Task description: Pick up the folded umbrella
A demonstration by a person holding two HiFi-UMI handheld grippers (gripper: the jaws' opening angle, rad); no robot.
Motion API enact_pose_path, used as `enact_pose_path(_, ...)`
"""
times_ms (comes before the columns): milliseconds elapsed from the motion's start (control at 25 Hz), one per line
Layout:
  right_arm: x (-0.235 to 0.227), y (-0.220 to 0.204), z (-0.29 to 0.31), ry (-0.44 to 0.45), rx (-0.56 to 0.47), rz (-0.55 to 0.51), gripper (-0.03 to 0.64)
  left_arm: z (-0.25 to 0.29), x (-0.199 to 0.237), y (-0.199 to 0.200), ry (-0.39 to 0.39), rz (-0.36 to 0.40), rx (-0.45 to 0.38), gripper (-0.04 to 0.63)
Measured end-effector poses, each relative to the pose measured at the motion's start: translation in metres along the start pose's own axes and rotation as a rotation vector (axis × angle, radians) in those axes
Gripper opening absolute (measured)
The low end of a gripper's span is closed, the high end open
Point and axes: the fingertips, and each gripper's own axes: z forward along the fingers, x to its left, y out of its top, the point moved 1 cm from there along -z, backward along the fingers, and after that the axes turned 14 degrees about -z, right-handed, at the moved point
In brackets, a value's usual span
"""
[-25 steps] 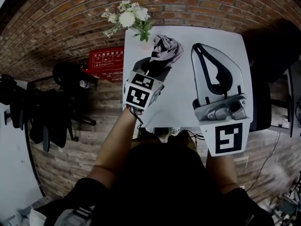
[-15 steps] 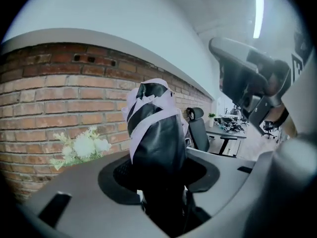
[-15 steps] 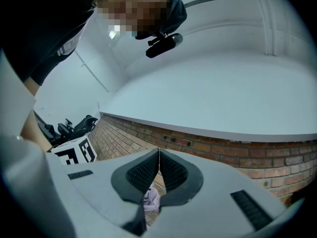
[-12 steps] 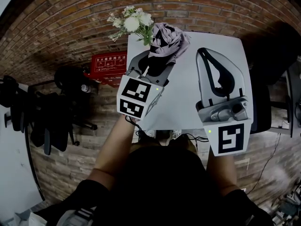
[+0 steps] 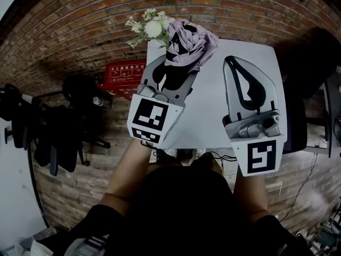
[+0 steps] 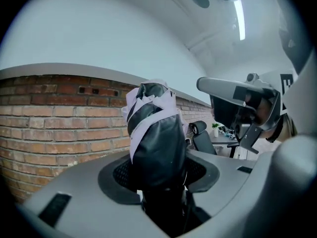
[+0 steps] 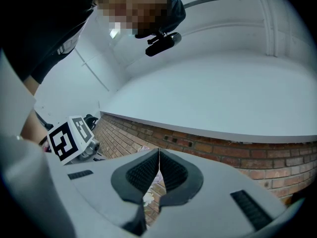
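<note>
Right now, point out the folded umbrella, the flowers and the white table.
folded umbrella (image 5: 191,42), head view, on its bunched lilac canopy.
flowers (image 5: 153,29), head view, on a white bloom.
white table (image 5: 208,111), head view, on its bare top.

a white table (image 5: 213,116) stands against a red brick wall (image 5: 80,20) on the far side. white flowers (image 5: 152,25) sit at its far left corner. to its left are a red box (image 5: 123,73) and black chairs (image 5: 53,137). a strip light (image 6: 240,18) glows overhead.

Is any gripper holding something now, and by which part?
The left gripper grips the folded umbrella by one end; the right gripper is shut, empty.
</note>
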Motion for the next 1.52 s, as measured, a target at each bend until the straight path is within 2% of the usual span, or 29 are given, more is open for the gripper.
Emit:
enact_pose_path(240,0.005,-0.001,0.004,0.014,0.008,-0.006,0.029,-0.01,-0.001,0.014,-0.01,0.02,-0.072,0.222)
enact_pose_path(440,0.007,-0.001,0.006,0.016,0.012,0.001,0.03,-0.02,-0.008,0.032,-0.037,0.008,-0.188,0.222)
enact_pose_path(600,0.011,-0.001,0.01,0.02,0.019,0.004,0.029,-0.03,-0.01,0.043,-0.054,0.024,-0.233,0.222)
enact_pose_path(920,0.013,-0.004,0.012,0.014,0.034,-0.018,0.029,-0.036,-0.014,0.051,-0.072,0.047,-0.27,0.224)
enact_pose_path(1520,0.016,-0.006,0.018,0.008,0.055,-0.02,0.029,-0.038,-0.016,0.054,-0.106,0.054,-0.269,0.224)
